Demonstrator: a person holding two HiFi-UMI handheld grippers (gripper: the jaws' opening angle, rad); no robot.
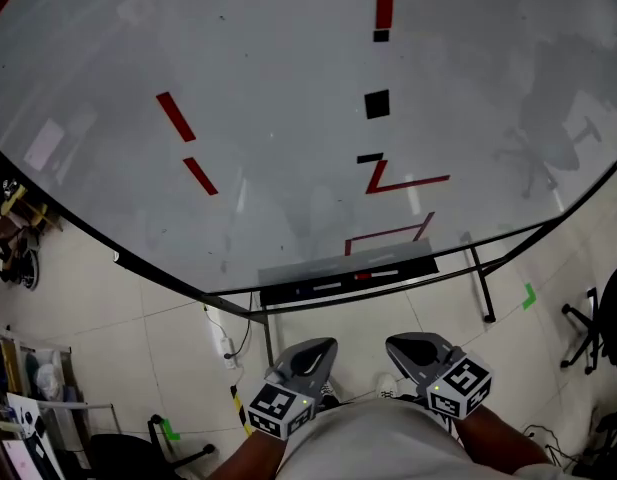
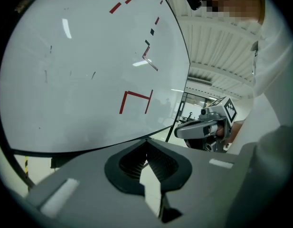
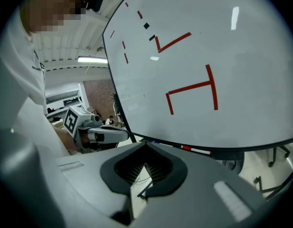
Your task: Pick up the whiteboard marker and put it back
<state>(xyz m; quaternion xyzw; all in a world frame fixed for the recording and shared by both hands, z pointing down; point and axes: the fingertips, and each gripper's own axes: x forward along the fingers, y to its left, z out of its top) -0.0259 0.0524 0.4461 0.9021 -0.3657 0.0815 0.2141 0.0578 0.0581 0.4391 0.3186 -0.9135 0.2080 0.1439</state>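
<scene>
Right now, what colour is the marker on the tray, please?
The marker is white with a red end; right gripper view.

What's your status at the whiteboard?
Left gripper shut, empty. Right gripper shut, empty. Whiteboard marker on tray, untouched. Nothing in the way.

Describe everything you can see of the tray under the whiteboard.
The tray is a long, narrow ledge, dark along its front and greyer on top. It is fixed along the bottom edge of the whiteboard, just below the red drawing. Slim white pens lie end to end on it, among them a marker with a red section. The left tool and the right tool are both shut and held short of the tray, not touching it.
</scene>
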